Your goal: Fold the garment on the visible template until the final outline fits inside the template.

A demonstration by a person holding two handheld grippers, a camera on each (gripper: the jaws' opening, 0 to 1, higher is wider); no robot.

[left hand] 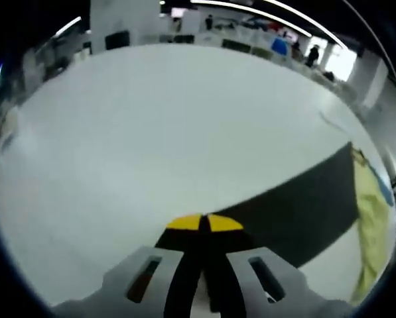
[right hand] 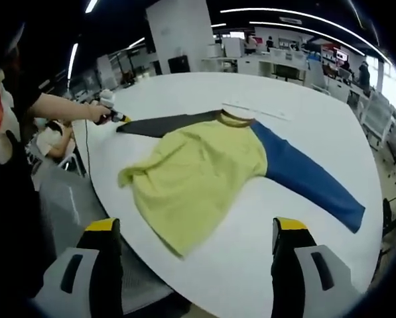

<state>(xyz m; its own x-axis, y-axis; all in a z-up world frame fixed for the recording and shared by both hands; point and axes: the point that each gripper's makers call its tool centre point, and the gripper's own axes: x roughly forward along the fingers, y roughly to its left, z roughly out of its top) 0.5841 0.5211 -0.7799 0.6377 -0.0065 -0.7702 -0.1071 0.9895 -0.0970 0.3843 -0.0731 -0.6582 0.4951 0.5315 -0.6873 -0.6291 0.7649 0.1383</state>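
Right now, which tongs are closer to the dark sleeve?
Left. The left tongs are shut on the dark sleeve at its cuff. The right tongs hang open, back from the table edge.

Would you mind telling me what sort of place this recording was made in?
Probably a large open-plan office or lab: a big white table, rows of desks behind it, and long ceiling strip lights.

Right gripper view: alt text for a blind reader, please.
A yellow garment with one dark sleeve and one blue sleeve lies spread on a white table. The left tool pinches the dark sleeve's cuff; the right tool hangs open in the foreground.
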